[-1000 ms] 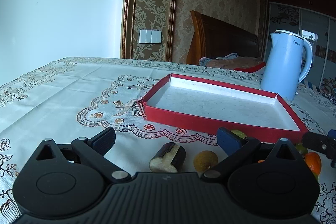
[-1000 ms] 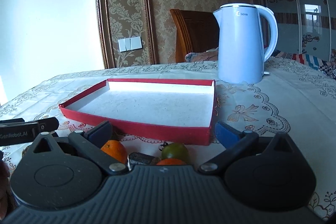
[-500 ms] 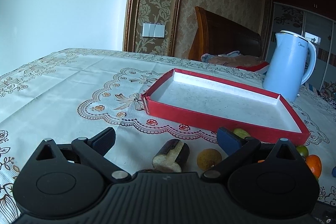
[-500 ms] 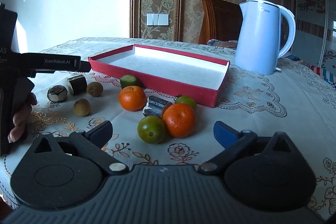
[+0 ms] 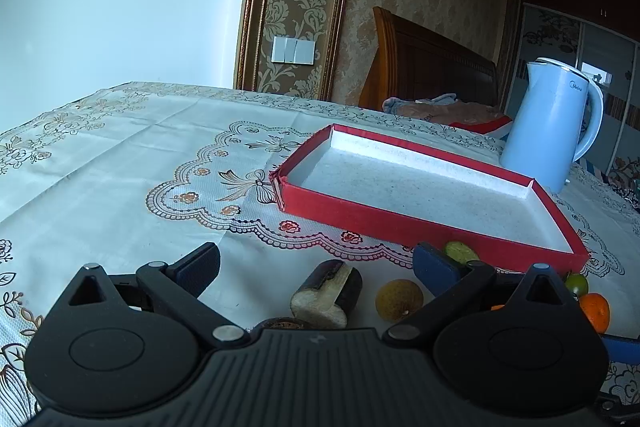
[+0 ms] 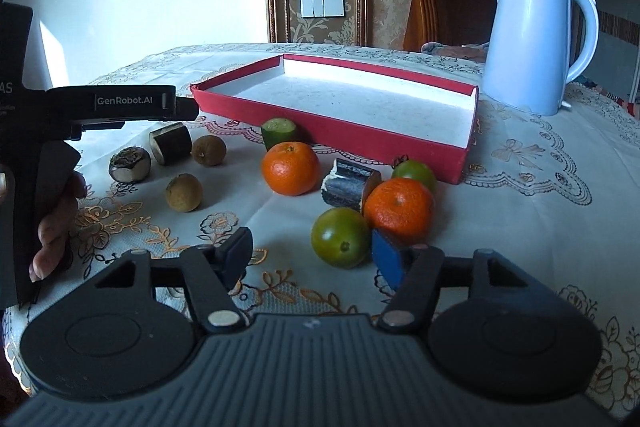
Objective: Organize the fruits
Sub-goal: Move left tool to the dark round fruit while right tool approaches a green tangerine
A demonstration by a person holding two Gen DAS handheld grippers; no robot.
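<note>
A shallow red tray [image 6: 460, 159] with nothing in it lies on the table, also in the left wrist view [image 5: 360, 217]. In front of it lie two oranges [image 6: 291, 167] [image 6: 399, 209], a green fruit [image 6: 341, 237], a smaller green one [image 6: 414, 173], a cucumber piece [image 6: 279, 131], dark cut pieces [image 6: 349, 187] [image 6: 170, 143] and brown round fruits [image 6: 184, 191] [image 6: 209, 151]. My right gripper [image 6: 314, 259] is open, just before the green fruit. My left gripper [image 5: 316, 265] is open above a dark cut piece [image 5: 328, 294] and a brown fruit [image 5: 399, 299]; its body shows at left in the right wrist view [image 6: 120, 101].
A pale blue electric kettle [image 6: 536, 43] stands behind the tray's right corner, also in the left wrist view [image 5: 548, 123]. A wooden chair back [image 5: 424, 63] and cloth bundle sit beyond the table. A lace-patterned tablecloth [image 5: 120, 167] covers the table.
My right gripper has pulled back and risen, so the whole fruit group now shows before it, and its fingers have narrowed somewhat. My left gripper has lifted slightly.
</note>
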